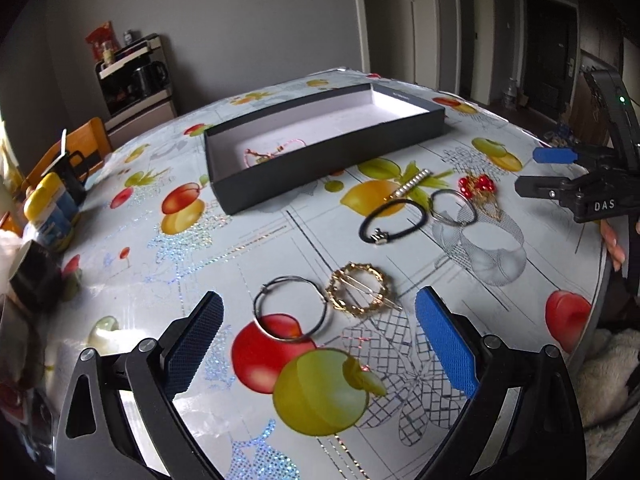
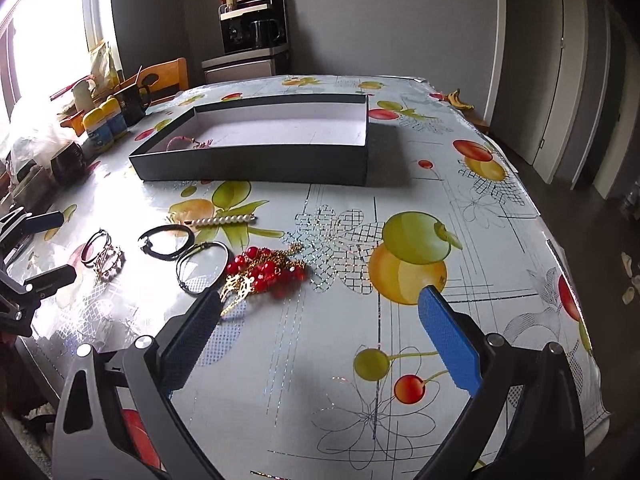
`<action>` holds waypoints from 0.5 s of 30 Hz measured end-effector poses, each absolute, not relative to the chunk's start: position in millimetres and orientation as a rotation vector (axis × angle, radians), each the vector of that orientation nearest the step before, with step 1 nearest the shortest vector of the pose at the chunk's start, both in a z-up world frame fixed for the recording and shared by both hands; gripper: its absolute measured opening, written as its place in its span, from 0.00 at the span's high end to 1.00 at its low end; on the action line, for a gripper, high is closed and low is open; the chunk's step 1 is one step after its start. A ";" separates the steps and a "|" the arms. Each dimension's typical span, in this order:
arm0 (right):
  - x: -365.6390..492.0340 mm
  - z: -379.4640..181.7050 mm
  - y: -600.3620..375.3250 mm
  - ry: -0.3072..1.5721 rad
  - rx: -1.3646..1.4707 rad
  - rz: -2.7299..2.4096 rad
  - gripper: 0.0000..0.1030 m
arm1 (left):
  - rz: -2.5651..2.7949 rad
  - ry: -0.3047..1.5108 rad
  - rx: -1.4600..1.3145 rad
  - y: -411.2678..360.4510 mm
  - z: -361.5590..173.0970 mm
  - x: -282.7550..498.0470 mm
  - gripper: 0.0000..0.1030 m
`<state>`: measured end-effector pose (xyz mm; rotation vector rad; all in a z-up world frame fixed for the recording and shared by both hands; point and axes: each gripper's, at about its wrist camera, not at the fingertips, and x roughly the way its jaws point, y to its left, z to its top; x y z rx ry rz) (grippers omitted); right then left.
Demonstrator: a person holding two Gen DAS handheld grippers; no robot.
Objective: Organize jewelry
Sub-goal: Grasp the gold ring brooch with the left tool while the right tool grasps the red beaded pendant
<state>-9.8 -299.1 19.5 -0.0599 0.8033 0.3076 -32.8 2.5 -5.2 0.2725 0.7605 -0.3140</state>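
A shallow dark box with a white inside stands on the fruit-print table; a pink bracelet lies in its near corner. My left gripper is open and empty, just above a silver hoop and a gold round clip. Beyond lie a black hair tie, a second hoop, a pearl clip and red bead jewelry. My right gripper is open and empty, its left finger close to the red bead jewelry. The box stands behind.
Yellow-capped bottles and dark mugs crowd the table's left edge. A wooden chair and a coffee machine cabinet stand behind. A banana lies at the far right corner. The right gripper shows in the left wrist view.
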 end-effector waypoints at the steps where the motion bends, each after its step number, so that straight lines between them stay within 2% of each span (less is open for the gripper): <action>1: -11.1 18.6 -298.1 0.806 -0.064 0.311 0.05 | -0.329 0.769 0.272 0.4 -7.2 -32.5 0.05; 9: -12.0 16.4 -291.4 0.819 -0.086 0.335 0.05 | -0.372 0.803 0.162 3.7 -10.2 -17.5 0.08; 10: -11.5 15.8 -291.3 0.822 -0.084 0.335 0.05 | -0.385 0.792 0.166 1.5 -9.1 -17.5 0.10; 13: -11.9 14.4 -289.6 0.828 -0.083 0.342 0.05 | -0.433 0.781 0.213 -10.3 -9.2 -16.4 0.29; 15: -12.2 14.5 -288.3 0.830 -0.087 0.350 0.05 | -0.450 0.785 0.233 -16.2 -11.1 -14.0 0.32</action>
